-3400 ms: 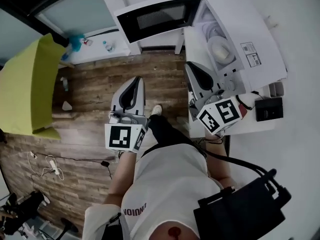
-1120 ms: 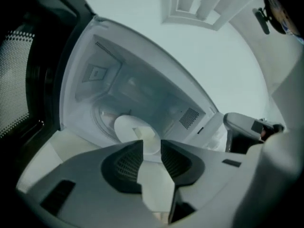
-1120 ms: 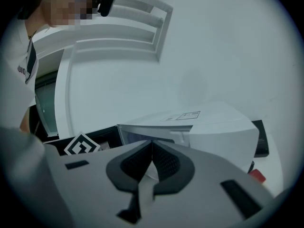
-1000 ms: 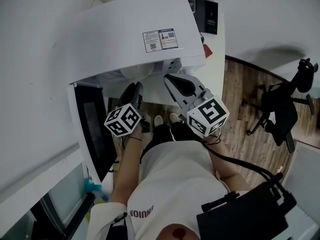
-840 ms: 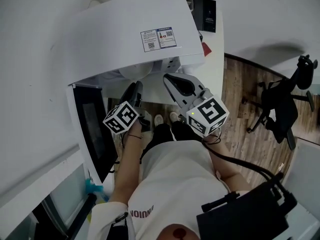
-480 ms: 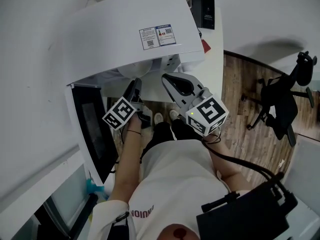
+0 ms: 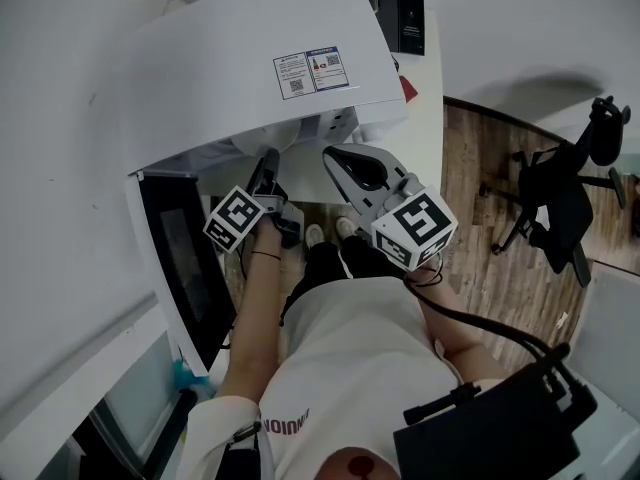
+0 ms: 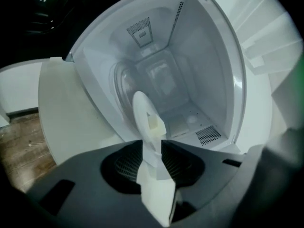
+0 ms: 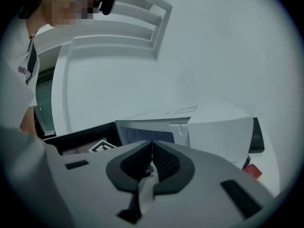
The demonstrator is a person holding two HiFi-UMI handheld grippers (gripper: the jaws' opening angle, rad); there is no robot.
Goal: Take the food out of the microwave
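Note:
The white microwave [image 7: 260, 58] stands with its black door [image 7: 180, 258] swung open to the left. In the left gripper view a white plate [image 8: 142, 113] shows edge-on at the mouth of the cavity [image 8: 190, 56], with a pale cube of food [image 8: 154, 122] on it. My left gripper [image 8: 152, 151] is rolled onto its side. Its jaws stand slightly apart, open, with the plate's rim in the narrow gap between them. In the head view my left gripper [image 7: 268, 158] reaches under the microwave's top edge. My right gripper [image 7: 335, 156] hangs beside it, shut and empty.
A black box [image 7: 400, 13] and a small red thing [image 7: 404, 88] lie on the white counter [image 7: 425, 138] to the right of the microwave. An office chair [image 7: 560, 198] stands on the wood floor at the right. The open door bounds the left side.
The person has turned to face the microwave. Over the last second my left gripper rolled and sank toward the microwave's mouth. My right gripper stayed where it was.

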